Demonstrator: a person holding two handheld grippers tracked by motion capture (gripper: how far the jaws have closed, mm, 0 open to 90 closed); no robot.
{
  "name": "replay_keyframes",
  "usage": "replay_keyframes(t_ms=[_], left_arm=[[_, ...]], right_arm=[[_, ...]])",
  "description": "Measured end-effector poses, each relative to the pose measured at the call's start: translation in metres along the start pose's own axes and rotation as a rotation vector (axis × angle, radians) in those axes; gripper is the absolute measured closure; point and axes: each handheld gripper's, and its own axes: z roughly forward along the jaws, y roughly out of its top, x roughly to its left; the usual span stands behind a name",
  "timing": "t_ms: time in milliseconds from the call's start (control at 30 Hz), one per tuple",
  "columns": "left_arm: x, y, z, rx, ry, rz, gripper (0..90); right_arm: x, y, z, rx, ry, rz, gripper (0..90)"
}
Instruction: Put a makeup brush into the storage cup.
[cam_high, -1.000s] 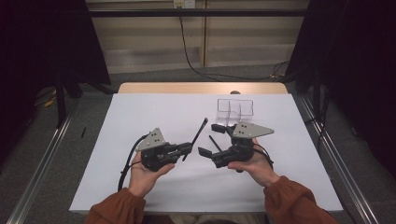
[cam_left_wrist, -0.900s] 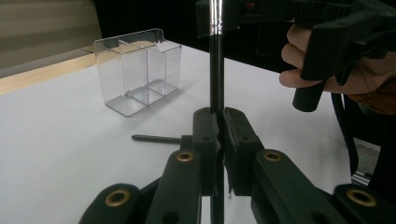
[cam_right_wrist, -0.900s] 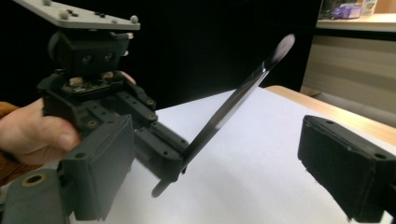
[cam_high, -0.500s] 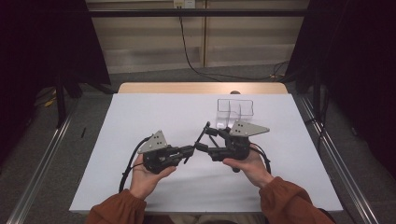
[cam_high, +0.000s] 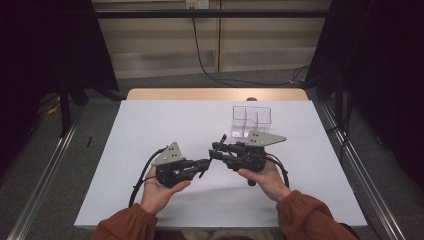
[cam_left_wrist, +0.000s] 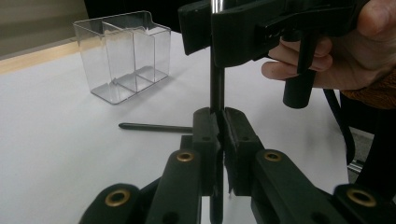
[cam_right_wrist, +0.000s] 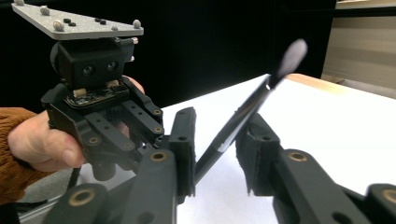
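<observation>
My left gripper (cam_high: 204, 165) is shut on the lower end of a slim black pen (cam_high: 220, 142), which slants up and away from it. In the left gripper view the pen (cam_left_wrist: 216, 88) rises from between the pressed pads (cam_left_wrist: 219, 123) into the right gripper's jaws above. My right gripper (cam_high: 216, 150) meets it from the right. Its jaws have just been closing and stand on either side of the pen (cam_right_wrist: 247, 112). In the right gripper view a gap still shows between the pen and the right-hand pad (cam_right_wrist: 259, 154), around the gripper's midpoint (cam_right_wrist: 217, 135).
A clear divided box (cam_high: 251, 120) stands behind the right gripper on the white table (cam_high: 150, 120). A second black pen (cam_left_wrist: 154, 127) lies flat on the sheet past my left jaws. Both hands hover over the table's front middle.
The right gripper has slid left up to the left gripper, and its jaws have narrowed around the pen sticking out of the left gripper. The left hand has stayed put.
</observation>
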Motion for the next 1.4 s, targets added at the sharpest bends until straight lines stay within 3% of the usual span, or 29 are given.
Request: replay_keyframes(t_ms=[67,467,833,1200,1400], left_arm=[[-0.0003,-0.0003,0.0004,0.0,0.001,0.005,84.3],[-0.001,-0.0028,0.0044,0.004,-0.005,0.024,84.2],[-0.0009,-0.005,0.0055,-0.013,-0.008,0.017,82.7],[-0.003,-0.0057,0.0056,-0.019,0.005,0.01,67.2],[-0.0021,-0.0041,0.001,-0.036,0.044,-0.02,46.7]], right_arm=[[-0.0015,0.0,-0.0004,-0.001,0.004,0.01,77.1],[0.0017,-0.0006,0.0025,0.003,0.047,0.017,83.5],[0.0029,0.0,0.0025,-0.004,0.059,0.016,84.5],[0.0026,0.0017,-0.0002,-0.012,0.056,0.01,84.5],[0.0019,0.002,-0.003,-0.012,0.051,0.009,84.5]])
